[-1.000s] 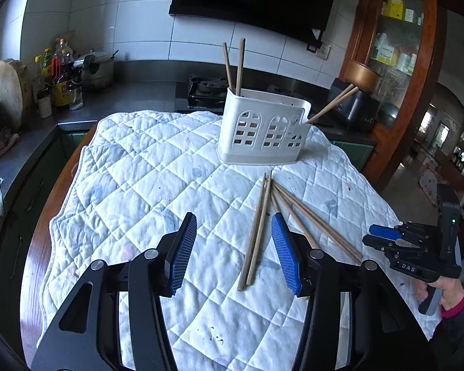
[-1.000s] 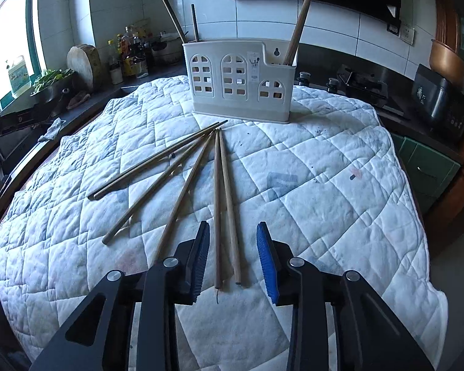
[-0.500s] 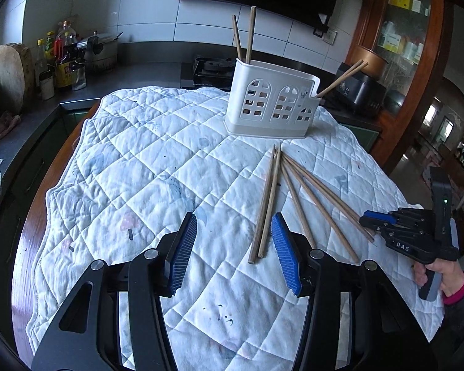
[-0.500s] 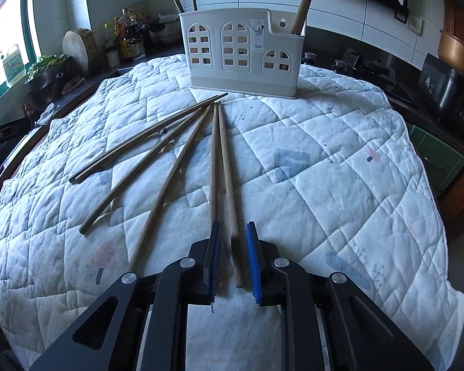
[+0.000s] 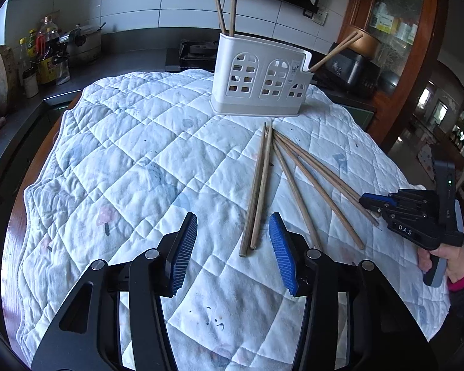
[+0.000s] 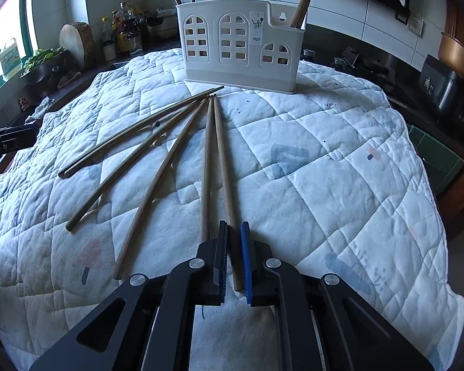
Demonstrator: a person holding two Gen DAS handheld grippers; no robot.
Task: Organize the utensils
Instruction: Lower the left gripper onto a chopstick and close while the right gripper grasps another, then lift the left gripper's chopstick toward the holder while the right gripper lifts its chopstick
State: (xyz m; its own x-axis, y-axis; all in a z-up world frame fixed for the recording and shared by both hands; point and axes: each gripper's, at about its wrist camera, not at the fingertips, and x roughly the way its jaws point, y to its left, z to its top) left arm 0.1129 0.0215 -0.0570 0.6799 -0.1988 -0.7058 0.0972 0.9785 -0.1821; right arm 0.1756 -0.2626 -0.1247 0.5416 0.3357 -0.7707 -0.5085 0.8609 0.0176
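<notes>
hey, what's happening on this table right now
A person is sorting chopsticks into a white utensil holder with two handheld grippers. The right gripper has just closed its jaws on one chopstick lying on the quilted cloth. The left gripper, its jaws just narrowing but open, hovers over another pair.

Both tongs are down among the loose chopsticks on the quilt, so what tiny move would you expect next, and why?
Probably lift the right tongs: their jaws have just closed on one chopstick, which still lies flat on the quilt. The white holder stands behind. The left tongs are open around another pair.
</notes>
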